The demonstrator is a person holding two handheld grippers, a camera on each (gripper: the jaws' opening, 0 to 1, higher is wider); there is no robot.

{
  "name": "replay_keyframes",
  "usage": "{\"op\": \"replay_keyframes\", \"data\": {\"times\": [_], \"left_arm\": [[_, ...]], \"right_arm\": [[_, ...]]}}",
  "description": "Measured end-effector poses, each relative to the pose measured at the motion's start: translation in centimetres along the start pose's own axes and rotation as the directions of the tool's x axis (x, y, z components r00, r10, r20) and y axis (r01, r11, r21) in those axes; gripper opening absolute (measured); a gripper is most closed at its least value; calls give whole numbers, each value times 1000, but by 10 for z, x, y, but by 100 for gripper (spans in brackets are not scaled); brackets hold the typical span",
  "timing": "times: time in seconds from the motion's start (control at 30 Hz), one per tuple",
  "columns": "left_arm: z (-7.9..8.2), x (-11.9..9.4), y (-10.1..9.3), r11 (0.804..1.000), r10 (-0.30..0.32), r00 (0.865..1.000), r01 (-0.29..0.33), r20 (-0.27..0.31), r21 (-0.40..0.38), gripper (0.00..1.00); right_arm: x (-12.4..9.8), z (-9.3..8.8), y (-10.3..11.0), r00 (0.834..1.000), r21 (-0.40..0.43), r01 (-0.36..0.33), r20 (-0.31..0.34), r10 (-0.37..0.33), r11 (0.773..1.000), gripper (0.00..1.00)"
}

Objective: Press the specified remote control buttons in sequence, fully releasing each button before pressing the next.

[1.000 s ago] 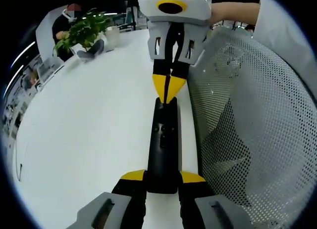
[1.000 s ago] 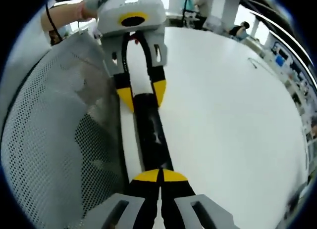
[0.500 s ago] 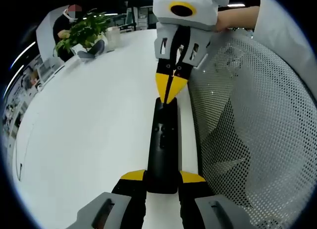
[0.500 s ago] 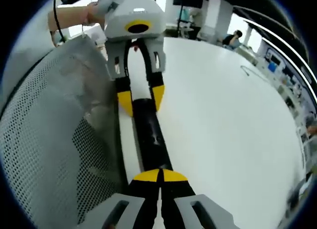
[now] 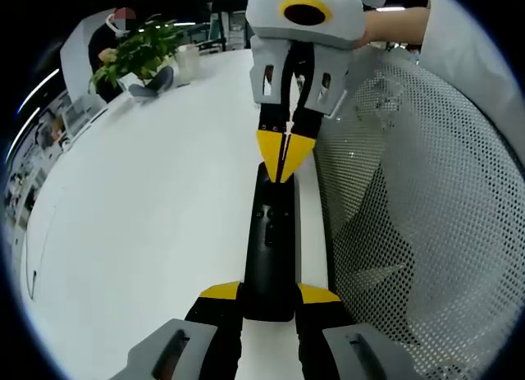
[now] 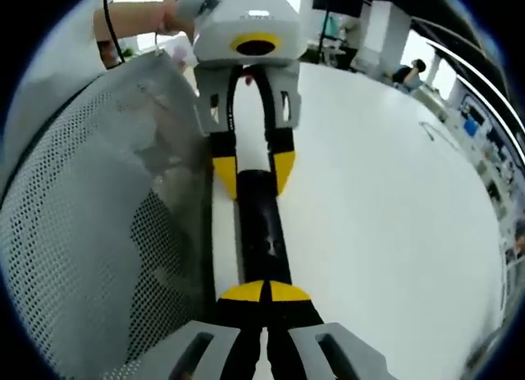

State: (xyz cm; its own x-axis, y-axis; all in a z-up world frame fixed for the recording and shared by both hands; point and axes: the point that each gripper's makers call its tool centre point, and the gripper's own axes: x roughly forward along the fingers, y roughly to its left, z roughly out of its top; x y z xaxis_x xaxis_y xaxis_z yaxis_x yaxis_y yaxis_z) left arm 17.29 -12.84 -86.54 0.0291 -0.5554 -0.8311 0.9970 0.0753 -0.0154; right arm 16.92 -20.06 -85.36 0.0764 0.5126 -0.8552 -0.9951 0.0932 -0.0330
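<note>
A long black remote control (image 5: pixel 270 240) lies lengthwise on the white table (image 5: pixel 148 216). My left gripper (image 5: pixel 269 296) is shut on its near end, yellow pads on both sides. In the left gripper view my right gripper (image 5: pixel 284 157) comes down from the top, shut, its yellow tips pressed together on the remote's far end. The right gripper view has those shut tips (image 6: pixel 264 291) at the bottom, over the remote (image 6: pixel 262 232), with the left gripper (image 6: pixel 254 173) clamping the other end.
A grey mesh chair back (image 5: pixel 418 216) stands close along the table edge beside the remote, also seen as mesh (image 6: pixel 90 232). A potted plant (image 5: pixel 135 50) and a white cup (image 5: pixel 187 60) sit at the far end. A person's hand (image 5: pixel 394 23) holds the right gripper.
The right gripper's shut tips have slid slightly further onto the remote's far end, toward the left gripper. The left gripper and remote have stayed put.
</note>
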Motion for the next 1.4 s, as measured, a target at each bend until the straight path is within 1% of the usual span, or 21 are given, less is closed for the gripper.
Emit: {"op": "replay_keyframes", "data": {"times": [0.1,0.17,0.23,0.3,0.53,0.63,0.7,0.8,0.97,1.07,1.17,1.2,1.27,1.33,1.4], "left_arm": [[0,0,0,1000,1,1000,-1,0,0,24],[0,0,0,1000,-1,1000,1,0,1,24],[0,0,0,1000,-2,1000,2,0,2,24],[0,0,0,1000,-2,1000,2,-1,3,24],[0,0,0,1000,-1,1000,1,1,2,24],[0,0,0,1000,-2,1000,2,0,3,24],[0,0,-1,1000,-2,1000,2,-1,3,24],[0,0,-1,1000,-1,1000,1,-1,2,24],[0,0,0,1000,-1,1000,1,0,2,24],[0,0,-1,1000,0,1000,0,1,0,24],[0,0,-1,1000,2,1000,-2,3,-2,24],[0,0,-1,1000,2,1000,-2,4,-2,24],[0,0,-1,1000,2,1000,-2,5,-2,24],[0,0,-1,1000,2,1000,-2,8,-2,24],[0,0,-1,1000,1,1000,-1,9,-2,24]], "right_arm": [[-2,0,-6,1000,15,14,-9,-14,1000,0],[0,-2,-3,1000,23,-10,-24,11,1000,0],[1,-2,-3,1000,-3,-11,-22,11,1000,0],[0,-2,-3,999,3,-13,-29,13,1000,0],[2,-2,-3,998,-40,-24,-63,21,999,0],[2,-2,-3,997,-48,-27,-67,23,998,0],[2,-2,-3,998,-45,-28,-61,26,999,0],[1,-2,-4,999,5,-28,-27,29,1000,0],[-1,-3,-3,999,28,-26,27,25,999,0],[-2,-2,-2,998,89,-36,63,31,995,0],[-2,-2,-3,998,84,-22,57,18,996,2],[-2,-2,-5,999,64,-9,52,6,998,1],[-3,1,-7,998,63,-1,60,-2,998,3],[-2,4,-5,998,79,-27,62,22,996,4],[1,4,-4,998,62,-33,53,30,998,5]]}}
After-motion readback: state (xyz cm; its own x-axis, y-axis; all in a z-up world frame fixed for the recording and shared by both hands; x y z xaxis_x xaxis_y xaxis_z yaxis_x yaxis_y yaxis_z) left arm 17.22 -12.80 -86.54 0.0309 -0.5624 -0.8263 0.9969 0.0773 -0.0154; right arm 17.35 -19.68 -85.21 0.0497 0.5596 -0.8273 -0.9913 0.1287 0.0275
